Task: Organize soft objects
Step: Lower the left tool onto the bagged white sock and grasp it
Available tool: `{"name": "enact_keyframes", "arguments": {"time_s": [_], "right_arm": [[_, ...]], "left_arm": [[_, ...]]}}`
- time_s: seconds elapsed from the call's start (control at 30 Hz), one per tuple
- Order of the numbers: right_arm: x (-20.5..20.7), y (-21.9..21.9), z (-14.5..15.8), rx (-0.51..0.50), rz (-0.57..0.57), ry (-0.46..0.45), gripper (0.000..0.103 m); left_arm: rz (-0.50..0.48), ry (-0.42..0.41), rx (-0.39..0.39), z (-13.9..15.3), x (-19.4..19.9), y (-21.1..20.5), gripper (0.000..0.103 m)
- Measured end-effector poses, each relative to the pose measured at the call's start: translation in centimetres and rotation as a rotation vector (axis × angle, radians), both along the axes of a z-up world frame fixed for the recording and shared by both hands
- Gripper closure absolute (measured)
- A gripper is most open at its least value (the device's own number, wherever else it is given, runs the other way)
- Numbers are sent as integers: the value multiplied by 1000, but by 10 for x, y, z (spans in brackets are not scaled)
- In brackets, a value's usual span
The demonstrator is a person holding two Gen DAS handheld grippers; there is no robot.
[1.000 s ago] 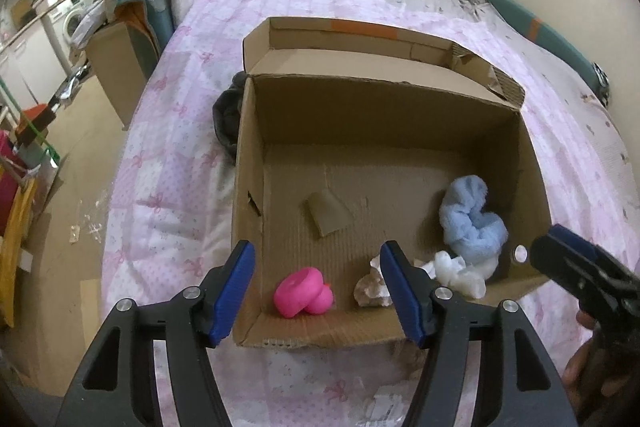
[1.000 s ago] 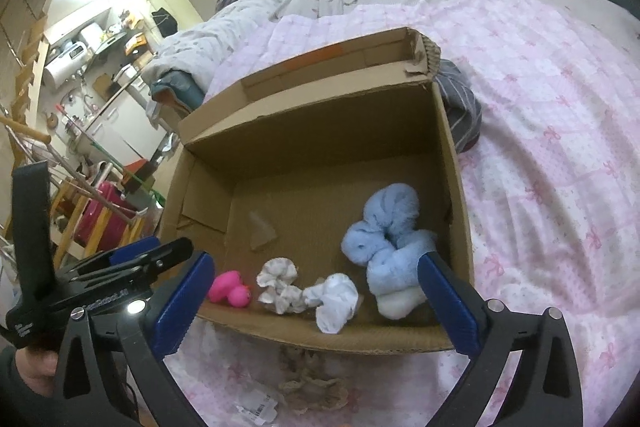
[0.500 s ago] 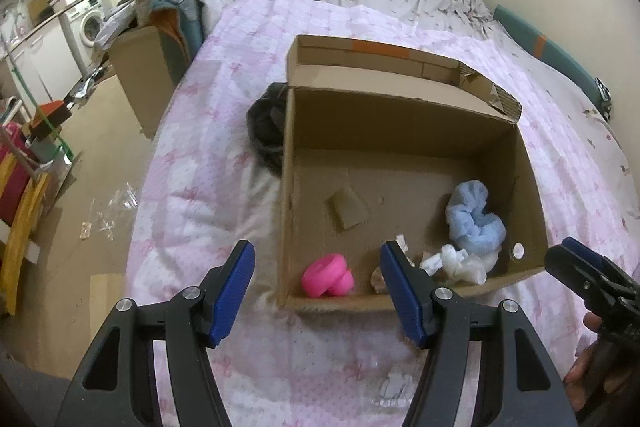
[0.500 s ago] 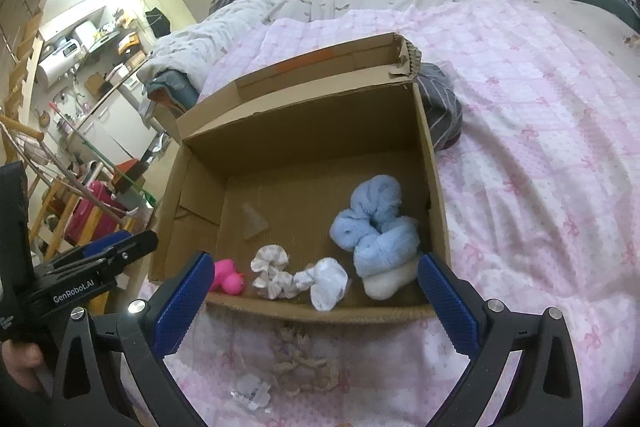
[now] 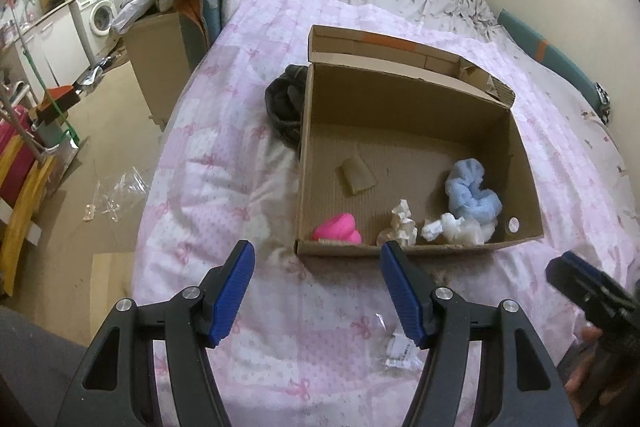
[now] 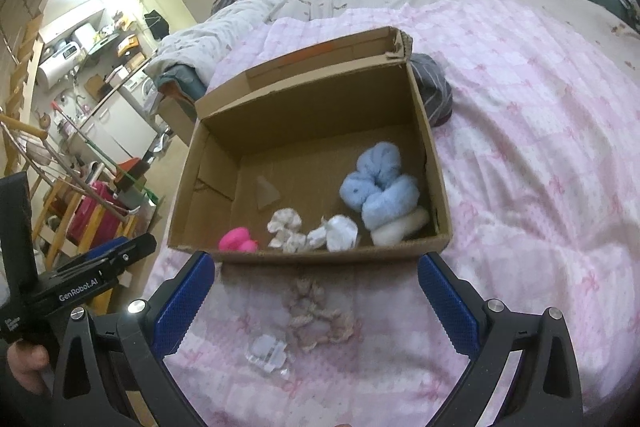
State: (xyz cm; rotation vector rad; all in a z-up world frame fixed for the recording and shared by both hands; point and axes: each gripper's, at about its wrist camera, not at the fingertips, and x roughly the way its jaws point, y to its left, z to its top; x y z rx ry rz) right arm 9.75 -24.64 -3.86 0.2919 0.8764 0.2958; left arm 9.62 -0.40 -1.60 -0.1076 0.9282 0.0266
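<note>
Soft objects sit along the near wall of the open cardboard box (image 6: 434, 163) on the pink quilt (image 6: 540, 131): a pink piece (image 6: 237, 239) toward 7 o'clock of the box floor, a cream scrunchie (image 6: 285, 229) and a white one (image 6: 338, 231) near 6, and a pale blue scrunchie (image 6: 378, 183) over a white roll (image 6: 400, 227) at 4 to 5 o'clock. One more soft thing — a beige frilly scrunchie (image 6: 318, 311) — lies outside on the quilt, just below the box at 6 o'clock, with a clear plastic wrapper (image 6: 266, 351) beside it.

The right gripper (image 6: 316, 301) hangs above that scrunchie, fingers spread wide and holding nothing. The left gripper (image 5: 316, 293) is likewise wide open and empty, at 6 o'clock of the box front.

The likely next pick is the beige scrunchie. The risks: the fingers could pinch the loose quilt along with it, or catch the wrapper, since both lie so close; a shallow grip on the limp frills could let it slip before it clears the box wall.
</note>
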Motion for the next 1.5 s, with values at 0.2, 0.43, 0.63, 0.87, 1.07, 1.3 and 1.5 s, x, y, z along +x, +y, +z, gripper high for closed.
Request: {"name": "enact_keyframes", "arguments": {"time_s": [0.2,0.43,0.63,0.87,1.07,1.3,1.5], "right_arm": [[-10,8,-6,-17,9,27,0],[-16,12,-11,-22,1,39,0],[-15,7,-17,-79,-74,69,0],[-10,-10,-31,-91,-165,154,0],[-4,-21,-43,-51,-204,214,0],[0,-27,-51,-14,-223,254,0],[2,-27,-53,-1,-220,259,0]], "left_arm": [[7,25,-6,-8,-10,0,40],[15,74,-7,-22,-11,1,40],[47,145,-30,-41,-7,5,40],[3,229,-53,-66,-6,-11,40],[-147,313,-72,-91,-6,-51,40],[-228,328,-13,-110,-6,-84,40],[-259,394,16,-133,-4,-98,40]]}}
